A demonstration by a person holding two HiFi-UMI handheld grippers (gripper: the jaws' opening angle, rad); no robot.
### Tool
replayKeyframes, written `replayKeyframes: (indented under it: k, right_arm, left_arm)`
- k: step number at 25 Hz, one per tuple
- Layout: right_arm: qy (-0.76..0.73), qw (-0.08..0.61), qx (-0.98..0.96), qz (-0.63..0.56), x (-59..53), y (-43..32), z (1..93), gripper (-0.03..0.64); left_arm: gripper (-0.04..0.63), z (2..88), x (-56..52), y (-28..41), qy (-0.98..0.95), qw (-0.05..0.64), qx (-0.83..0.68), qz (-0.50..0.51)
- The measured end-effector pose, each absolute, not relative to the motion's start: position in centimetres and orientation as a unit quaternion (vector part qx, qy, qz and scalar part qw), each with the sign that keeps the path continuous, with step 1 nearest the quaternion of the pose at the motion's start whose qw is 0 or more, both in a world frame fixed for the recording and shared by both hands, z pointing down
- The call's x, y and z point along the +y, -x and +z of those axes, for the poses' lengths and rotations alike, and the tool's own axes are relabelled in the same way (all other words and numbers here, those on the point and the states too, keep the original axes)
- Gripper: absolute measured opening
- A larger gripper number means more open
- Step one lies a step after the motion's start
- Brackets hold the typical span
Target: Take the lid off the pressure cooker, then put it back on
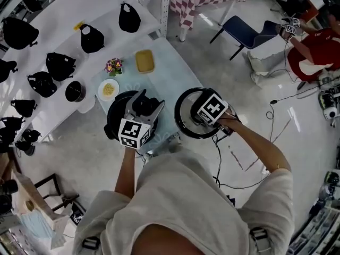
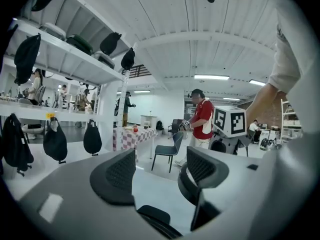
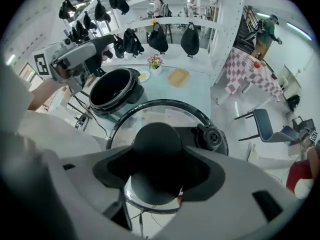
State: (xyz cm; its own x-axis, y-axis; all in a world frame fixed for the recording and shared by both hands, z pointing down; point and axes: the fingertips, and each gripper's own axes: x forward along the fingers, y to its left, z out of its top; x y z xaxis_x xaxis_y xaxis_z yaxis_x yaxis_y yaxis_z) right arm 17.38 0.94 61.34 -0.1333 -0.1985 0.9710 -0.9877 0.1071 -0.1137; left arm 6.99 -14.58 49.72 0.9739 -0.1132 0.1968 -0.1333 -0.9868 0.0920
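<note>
The open black pressure cooker pot (image 1: 118, 122) stands on the pale table (image 1: 164, 73); it also shows in the right gripper view (image 3: 112, 89). My left gripper (image 1: 147, 104) hovers over the pot, pointing about level, its jaws (image 2: 160, 171) open with only the table and floor showing between them. To the right of the pot, the glass lid with a black rim (image 1: 183, 122) hangs off the table's edge. My right gripper (image 1: 204, 116) points steeply down and is shut on the lid's round black knob (image 3: 156, 139). A black valve (image 3: 210, 138) sits on the lid's rim.
On the table behind the pot are a plate of yellow food (image 1: 108, 89), a yellow block (image 1: 144, 61) and small flowers (image 1: 113, 66). Black bags (image 1: 91, 39) hang along the shelves at left. A blue chair (image 1: 244, 31), a person in red (image 1: 313, 52) and floor cables (image 1: 223, 163) lie to the right.
</note>
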Motion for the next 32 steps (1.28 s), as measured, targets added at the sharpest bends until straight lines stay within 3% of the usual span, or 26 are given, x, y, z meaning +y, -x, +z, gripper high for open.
replayKeyframes:
  k: [32]
  right_arm:
    - [-0.5, 0.441, -0.591, 0.455, -10.5, -23.3, 82.2, 0.273]
  left_arm:
    - [0.308, 50.3, -19.4, -3.7, -0.973, 0.047, -0.176, 0.141]
